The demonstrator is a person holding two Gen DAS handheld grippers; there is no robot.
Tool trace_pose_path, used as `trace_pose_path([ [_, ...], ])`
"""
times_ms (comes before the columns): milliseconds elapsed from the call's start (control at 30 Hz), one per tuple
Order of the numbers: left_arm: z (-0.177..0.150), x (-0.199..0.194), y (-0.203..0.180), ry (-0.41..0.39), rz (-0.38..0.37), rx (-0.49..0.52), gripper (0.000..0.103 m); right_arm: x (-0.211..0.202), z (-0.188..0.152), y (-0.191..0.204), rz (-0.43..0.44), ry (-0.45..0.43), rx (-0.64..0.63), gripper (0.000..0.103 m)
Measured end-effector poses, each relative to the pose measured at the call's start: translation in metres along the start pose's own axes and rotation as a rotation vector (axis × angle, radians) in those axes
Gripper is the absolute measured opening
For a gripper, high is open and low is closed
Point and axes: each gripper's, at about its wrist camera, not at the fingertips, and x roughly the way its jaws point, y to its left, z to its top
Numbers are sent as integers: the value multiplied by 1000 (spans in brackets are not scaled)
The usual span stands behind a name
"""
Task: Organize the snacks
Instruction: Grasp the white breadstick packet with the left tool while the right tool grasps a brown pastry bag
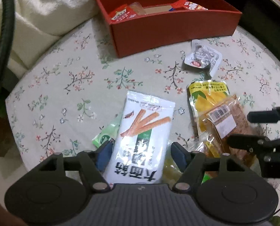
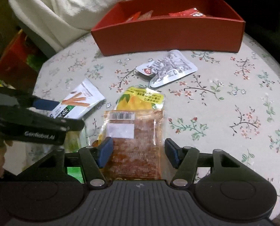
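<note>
A white snack packet with orange sticks [image 1: 141, 135] lies on the floral tablecloth between the open fingers of my left gripper [image 1: 140, 153]; it also shows in the right wrist view [image 2: 77, 103]. A clear packet of reddish-brown snack [image 2: 136, 139] lies between the open fingers of my right gripper [image 2: 138, 153], on top of a yellow mango packet [image 2: 140, 98]. Neither gripper is closed on its packet. A red box [image 1: 168, 26] at the back of the table holds several red snack packets. A small silver sachet [image 1: 202, 57] lies in front of the box.
A green packet [image 1: 107, 133] lies under the white one. My right gripper [image 1: 252, 130] shows at the right edge of the left wrist view. White cloth [image 2: 61, 5] lies behind the table on the left. The round table's edge curves close on the left and right.
</note>
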Motion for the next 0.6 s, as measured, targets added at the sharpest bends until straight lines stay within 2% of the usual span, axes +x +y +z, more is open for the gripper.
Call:
trace_pose_path([
  [133, -2, 0, 15, -6, -7, -41, 75, 4, 1, -1, -10, 9, 18, 84],
  [233, -7, 3, 25, 21, -64, -81, 75, 2, -1, -3, 18, 16, 35, 84],
  [333, -8, 3, 22, 16, -54, -79, 75, 1, -3, -2, 52, 3, 42, 88],
  [400, -6, 3, 16, 14, -39, -65, 68, 7, -3, 1, 19, 12, 19, 85],
  [433, -5, 1, 15, 13, -43, -57, 61, 11, -4, 3, 4, 21, 7, 85],
  [467, -3, 0, 13, 9, -41, -52, 57, 11, -6, 7, -10, 13, -22, 82],
  [533, -2, -2, 11, 6, -35, -50, 54, 10, -6, 10, -11, 8, -44, 75],
  [600, -2, -5, 15, -4, -41, -66, 50, 6, -6, 5, 6, 3, -14, 71],
])
